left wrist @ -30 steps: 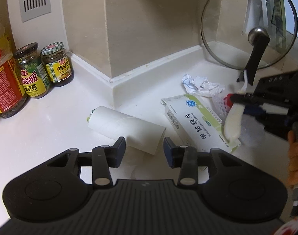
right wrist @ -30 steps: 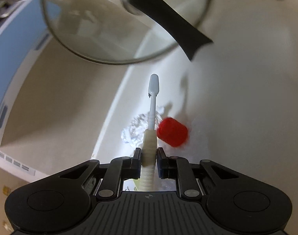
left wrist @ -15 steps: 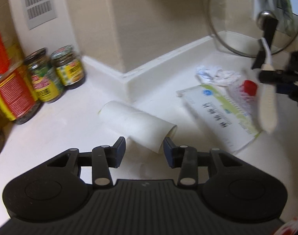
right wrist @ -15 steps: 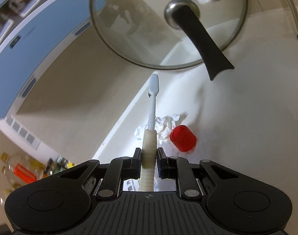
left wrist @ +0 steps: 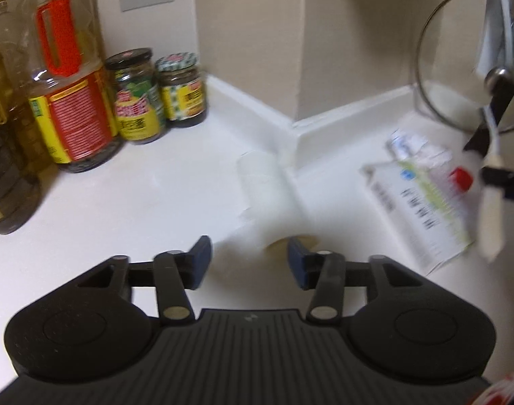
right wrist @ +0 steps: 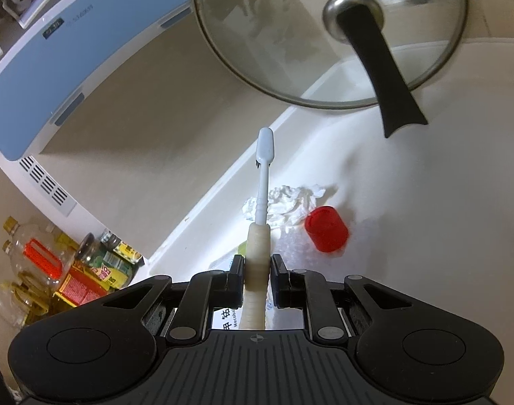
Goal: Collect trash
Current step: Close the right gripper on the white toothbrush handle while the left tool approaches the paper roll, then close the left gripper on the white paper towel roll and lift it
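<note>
Clamped at lower centre of the right wrist view: toothbrush (right wrist: 257, 270) in the right gripper (right wrist: 256, 278), long axis along the fingers, head up toward the glass lid (right wrist: 328, 33). Spread wide at lower centre: left gripper (left wrist: 248, 261), just before the paper roll (left wrist: 270, 192) lying on the counter (left wrist: 138, 202).

white counter (left wrist: 149, 202), beige walls (left wrist: 250, 33)

Left gripper (left wrist: 249, 257): jaws spread wide, nothing between them, held low and level over the counter; right gripper (right wrist: 256, 274): jaws closed on toothbrush (right wrist: 258, 246), raised, pointing forward.
</note>
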